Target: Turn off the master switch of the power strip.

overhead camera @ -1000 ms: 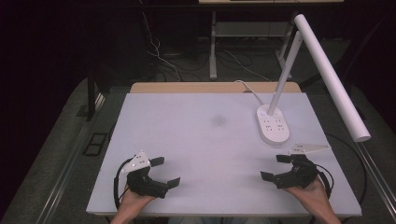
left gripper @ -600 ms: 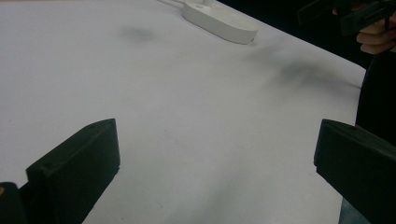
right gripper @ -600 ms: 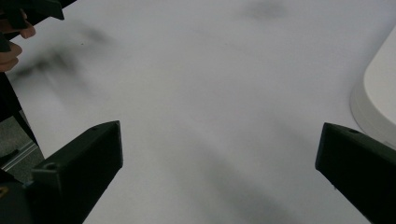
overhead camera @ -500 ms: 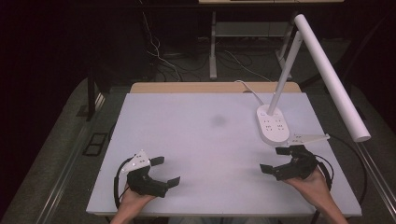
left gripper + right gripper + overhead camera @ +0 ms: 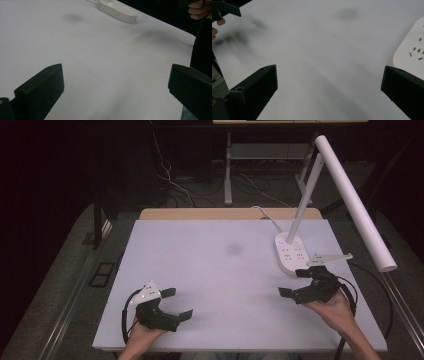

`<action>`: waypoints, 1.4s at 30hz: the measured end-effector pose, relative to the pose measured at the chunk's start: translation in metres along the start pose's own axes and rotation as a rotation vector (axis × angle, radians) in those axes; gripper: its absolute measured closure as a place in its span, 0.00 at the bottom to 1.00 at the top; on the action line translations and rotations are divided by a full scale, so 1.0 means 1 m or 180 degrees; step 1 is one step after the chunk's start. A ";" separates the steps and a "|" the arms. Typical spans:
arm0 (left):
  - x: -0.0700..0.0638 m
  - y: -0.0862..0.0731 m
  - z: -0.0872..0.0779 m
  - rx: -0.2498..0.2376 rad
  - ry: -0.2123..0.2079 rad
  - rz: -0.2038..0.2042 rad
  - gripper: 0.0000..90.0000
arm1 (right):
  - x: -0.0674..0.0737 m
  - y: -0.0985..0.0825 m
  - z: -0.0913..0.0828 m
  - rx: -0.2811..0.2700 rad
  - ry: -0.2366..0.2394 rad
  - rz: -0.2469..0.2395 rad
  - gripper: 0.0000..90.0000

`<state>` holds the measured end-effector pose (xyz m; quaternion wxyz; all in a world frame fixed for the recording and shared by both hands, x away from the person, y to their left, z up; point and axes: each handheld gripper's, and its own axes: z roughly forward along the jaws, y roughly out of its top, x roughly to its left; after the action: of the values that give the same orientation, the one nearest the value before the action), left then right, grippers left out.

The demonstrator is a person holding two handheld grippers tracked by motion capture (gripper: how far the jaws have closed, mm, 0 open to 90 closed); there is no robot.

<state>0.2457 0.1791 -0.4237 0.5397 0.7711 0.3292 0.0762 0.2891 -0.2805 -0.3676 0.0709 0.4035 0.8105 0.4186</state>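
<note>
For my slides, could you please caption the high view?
Two hand-held grippers, left gripper and right gripper, hover open over a white table beside a lamp base.

Dark room; cables [image 5: 172, 182] on floor behind table [image 5: 200, 265].

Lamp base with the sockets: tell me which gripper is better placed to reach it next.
Right. The right gripper hovers open just beside the lamp base, which also sits at the edge of its own view. The left gripper, also open, is far across the table.
</note>
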 end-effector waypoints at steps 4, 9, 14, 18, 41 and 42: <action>0.000 0.000 0.000 0.0001 -0.0002 -0.0002 0.00 | -0.001 0.005 0.001 0.0013 -0.0015 -0.0024 0.00; 0.000 0.000 0.000 0.0007 -0.0002 0.0000 0.00 | -0.004 0.011 0.003 0.0033 -0.0046 -0.0036 0.00; 0.000 0.000 0.000 0.0011 -0.0005 -0.0001 0.00 | -0.009 0.017 0.006 0.0076 -0.0084 -0.0057 0.00; 0.000 0.000 0.000 0.0011 -0.0003 0.0001 0.00 | -0.013 0.023 0.008 0.0094 -0.0098 -0.0070 0.00; 0.000 0.000 0.000 0.0019 -0.0009 -0.0005 0.00 | -0.036 0.050 0.027 0.0219 -0.0265 -0.0059 0.00; 0.000 0.000 0.000 0.0018 -0.0010 -0.0003 0.00 | -0.036 0.050 0.028 0.0230 -0.0278 -0.0052 0.00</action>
<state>0.2453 0.1789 -0.4241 0.5380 0.7726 0.3290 0.0738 0.3555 -0.2729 -0.3564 0.0950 0.4170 0.8245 0.3704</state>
